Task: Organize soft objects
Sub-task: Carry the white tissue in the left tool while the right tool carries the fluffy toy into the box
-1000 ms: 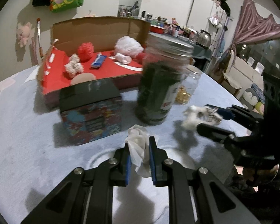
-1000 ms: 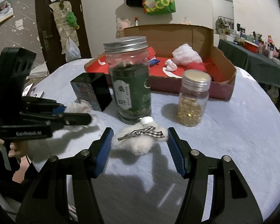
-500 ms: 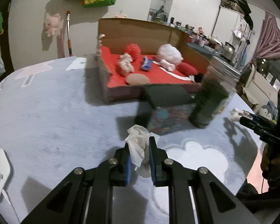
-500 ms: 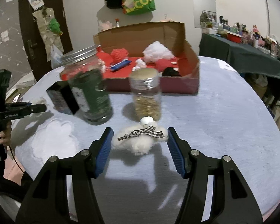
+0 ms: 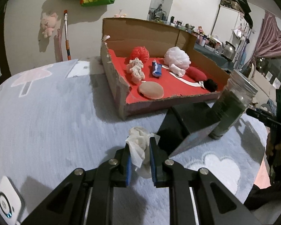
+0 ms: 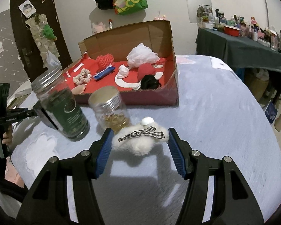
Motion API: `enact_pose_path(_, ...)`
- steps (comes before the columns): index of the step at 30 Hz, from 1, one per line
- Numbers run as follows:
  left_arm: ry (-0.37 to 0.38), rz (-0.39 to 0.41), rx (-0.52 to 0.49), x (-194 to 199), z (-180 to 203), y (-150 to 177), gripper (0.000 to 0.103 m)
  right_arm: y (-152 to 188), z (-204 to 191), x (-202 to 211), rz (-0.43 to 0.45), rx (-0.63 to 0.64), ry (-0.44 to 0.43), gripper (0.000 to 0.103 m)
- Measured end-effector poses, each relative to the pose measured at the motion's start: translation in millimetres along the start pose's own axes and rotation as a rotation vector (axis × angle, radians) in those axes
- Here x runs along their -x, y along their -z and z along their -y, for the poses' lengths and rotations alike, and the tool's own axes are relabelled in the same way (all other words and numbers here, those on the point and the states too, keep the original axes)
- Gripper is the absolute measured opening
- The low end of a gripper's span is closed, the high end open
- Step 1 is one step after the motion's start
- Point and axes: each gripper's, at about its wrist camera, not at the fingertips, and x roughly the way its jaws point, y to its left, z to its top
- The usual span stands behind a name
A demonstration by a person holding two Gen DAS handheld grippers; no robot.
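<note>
My left gripper (image 5: 139, 142) is shut on a crumpled white tissue (image 5: 138, 140), held over the grey table cloth just short of the cardboard box (image 5: 140, 31). The box has a red floor with several soft things on it: a red mesh ball (image 5: 140, 53), a white mesh pouf (image 5: 177, 57), a beige pad (image 5: 150, 90), a red cushion (image 5: 196, 74). My right gripper (image 6: 138, 140) is shut on a fluffy white piece with a checked ribbon (image 6: 140, 140). From there the box (image 6: 121, 39) lies ahead and to the left.
A tall green jar (image 6: 65, 108) and a small jar of gold bits (image 6: 110, 110) stand between my right gripper and the box. A black tin (image 5: 187, 123) sits beside the green jar (image 5: 232, 110). A white device (image 5: 7, 204) lies near left. The table's round edge runs along the right.
Both grippers moved sideways with their loads still held. In the left view the box came to the centre. In the right view the jars slid to the left.
</note>
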Motion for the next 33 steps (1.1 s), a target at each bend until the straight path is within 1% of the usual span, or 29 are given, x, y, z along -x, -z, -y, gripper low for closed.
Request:
enact_pose_path(7, 0.037, -0.004, -0.038, -1, -1, -22, 0.017, -22, 7, -4, 0.012, 0.028, -0.032, 0.057)
enact_pose_path(13, 0.073, 0.0, -0.084, 0, 6, -54, 0.017, -50, 7, -9, 0.018, 0.076, -0.056, 0.057)
enact_pose_path(18, 0.085, -0.012, -0.144, -14, 20, -82, 0.017, -77, 6, -24, 0.007, 0.118, -0.09, 0.057)
enact_pose_path(21, 0.111, -0.038, -0.171, -29, 29, -102, 0.017, -94, 3, -39, -0.015, 0.144, -0.127, 0.057)
enact_pose_path(24, 0.154, -0.076, -0.2, -48, 41, -120, 0.017, -109, -5, -58, -0.045, 0.186, -0.169, 0.057)
enact_pose_path(26, 0.176, -0.114, -0.22, -63, 50, -131, 0.017, -118, -11, -71, -0.069, 0.215, -0.196, 0.057)
enact_pose_path(29, 0.197, -0.174, -0.255, -86, 63, -142, 0.017, -131, -25, -95, -0.123, 0.266, -0.243, 0.057)
enact_pose_path(33, 0.209, -0.246, -0.288, -112, 74, -150, 0.017, -140, -40, -122, -0.202, 0.33, -0.272, 0.057)
